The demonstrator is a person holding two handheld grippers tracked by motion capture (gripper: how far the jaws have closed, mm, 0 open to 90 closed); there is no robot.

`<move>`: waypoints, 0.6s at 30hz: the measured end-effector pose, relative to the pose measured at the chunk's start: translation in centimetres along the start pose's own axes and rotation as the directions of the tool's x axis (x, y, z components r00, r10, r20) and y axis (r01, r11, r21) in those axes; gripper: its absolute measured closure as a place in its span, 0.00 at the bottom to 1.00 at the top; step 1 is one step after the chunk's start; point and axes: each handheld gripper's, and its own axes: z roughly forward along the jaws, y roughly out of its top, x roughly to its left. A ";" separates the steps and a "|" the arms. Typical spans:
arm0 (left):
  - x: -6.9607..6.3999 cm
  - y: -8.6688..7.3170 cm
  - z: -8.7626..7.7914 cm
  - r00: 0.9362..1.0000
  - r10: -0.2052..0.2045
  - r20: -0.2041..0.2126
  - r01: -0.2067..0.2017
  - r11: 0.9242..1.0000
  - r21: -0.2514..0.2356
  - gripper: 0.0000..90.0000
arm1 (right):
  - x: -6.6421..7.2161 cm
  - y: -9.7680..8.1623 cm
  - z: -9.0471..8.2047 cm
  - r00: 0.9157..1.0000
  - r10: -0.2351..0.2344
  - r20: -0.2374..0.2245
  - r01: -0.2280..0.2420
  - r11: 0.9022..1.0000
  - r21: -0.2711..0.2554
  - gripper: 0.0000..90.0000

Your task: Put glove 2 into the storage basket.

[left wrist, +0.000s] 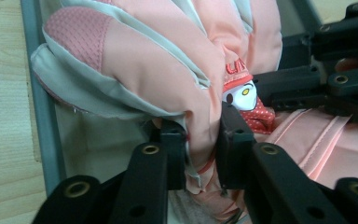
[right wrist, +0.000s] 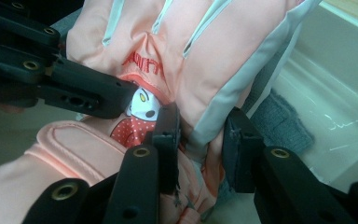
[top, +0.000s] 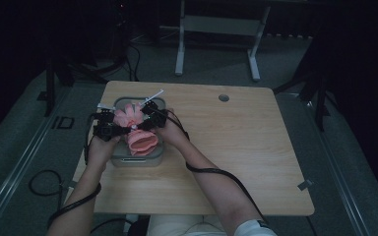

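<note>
Both grippers, left (left wrist: 203,154) and right (right wrist: 200,149), pinch 1 pink glove (top: 128,117) between jaws, fingers pointing away above the bin (top: 158,156).

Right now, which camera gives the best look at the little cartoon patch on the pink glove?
The right gripper view: the cartoon patch shows its face and dotted dress. The left gripper view catches part of it behind a glove fold. In the high view the glove is too small to tell.

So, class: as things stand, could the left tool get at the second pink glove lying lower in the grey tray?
Probably not yet: the left tool is shut on the upper glove, which lies over the lower glove.
</note>
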 end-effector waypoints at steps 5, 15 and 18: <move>-0.6 0.8 0.4 0.997 0.038 -0.060 -0.036 0.999 0.035 0.65 | -0.5 0.2 -0.1 1.000 0.009 0.008 -0.009 1.000 0.003 0.69; -1.2 1.0 0.4 0.995 0.037 -0.087 -0.037 0.999 0.000 0.45 | -1.5 -0.2 -2.1 0.999 0.024 0.025 -0.023 0.999 -0.027 0.64; -1.7 1.3 0.5 0.995 0.053 -0.089 -0.052 0.999 0.003 0.43 | -1.8 -0.3 -2.5 0.999 0.014 0.049 -0.013 1.000 -0.023 0.63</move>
